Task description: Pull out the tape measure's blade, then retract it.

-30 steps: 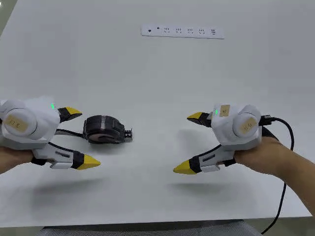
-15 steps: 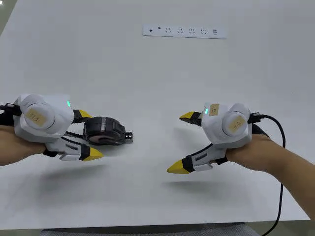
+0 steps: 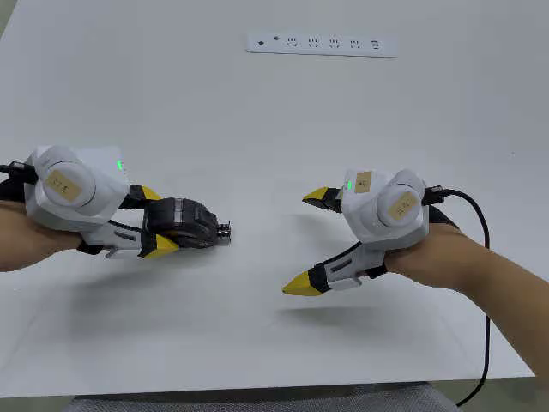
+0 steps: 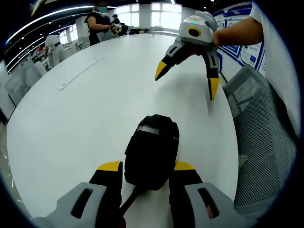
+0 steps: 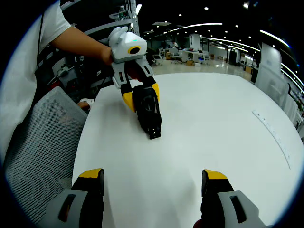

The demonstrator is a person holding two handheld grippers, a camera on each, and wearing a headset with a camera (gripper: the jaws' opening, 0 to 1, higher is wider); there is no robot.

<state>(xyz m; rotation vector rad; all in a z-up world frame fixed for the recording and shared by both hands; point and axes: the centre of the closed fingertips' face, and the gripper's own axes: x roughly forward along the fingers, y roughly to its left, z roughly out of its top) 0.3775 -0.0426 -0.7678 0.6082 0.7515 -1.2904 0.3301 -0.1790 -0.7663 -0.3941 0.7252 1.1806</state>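
Note:
A black tape measure lies on the white table, left of centre, its blade hook pointing right and the blade wound in. My left gripper has its yellow-tipped jaws against both sides of the case, shut on it. In the left gripper view the tape measure sits between the left gripper jaws. My right gripper hovers open some way right of the hook, holding nothing. The right gripper view looks past the right gripper at the tape measure.
A white power strip lies at the far side of the table. A black cable trails from the right hand over the front right edge. A mesh chair stands beside the table.
My left gripper moved right around the tape measure and closed from wide open onto its case. The right gripper drifted left, toward the hook, still open.

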